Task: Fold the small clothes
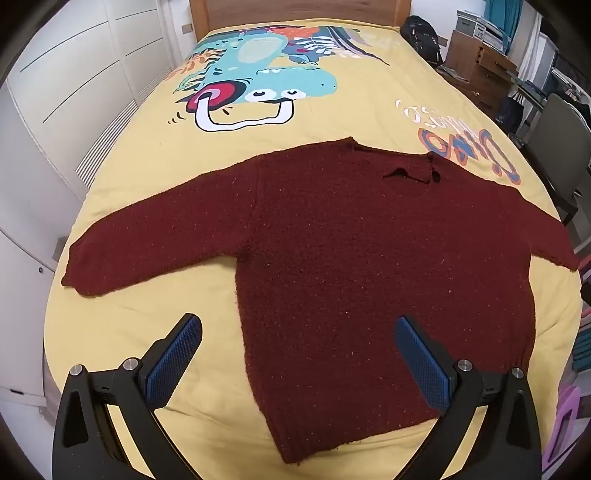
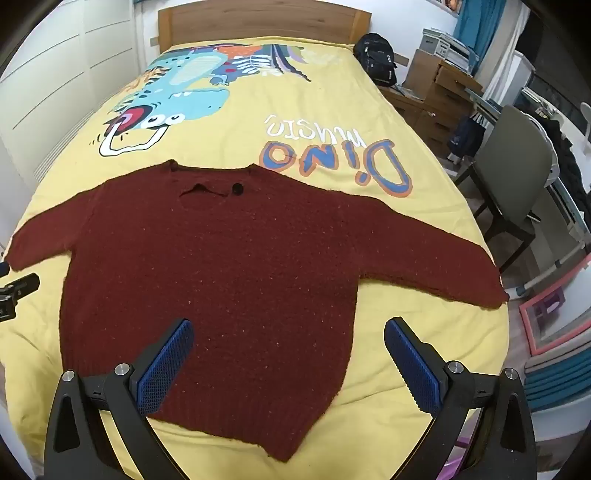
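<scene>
A dark red knitted sweater (image 1: 332,240) lies flat on the yellow bedspread (image 1: 147,332), both sleeves spread out, neck toward the headboard, hem toward me. It also shows in the right wrist view (image 2: 221,266). My left gripper (image 1: 297,328) is open and empty, hovering over the sweater's lower left side. My right gripper (image 2: 288,332) is open and empty, hovering over the sweater's lower right side. Part of the left gripper (image 2: 14,291) shows at the left edge of the right wrist view.
The bedspread (image 2: 332,122) has a dinosaur print and "Dino music" lettering. A wooden headboard (image 2: 258,22) stands at the far end. White wardrobes (image 1: 55,92) line the left. A black backpack (image 2: 376,55), wooden drawers (image 2: 439,96) and a grey chair (image 2: 517,162) stand on the right.
</scene>
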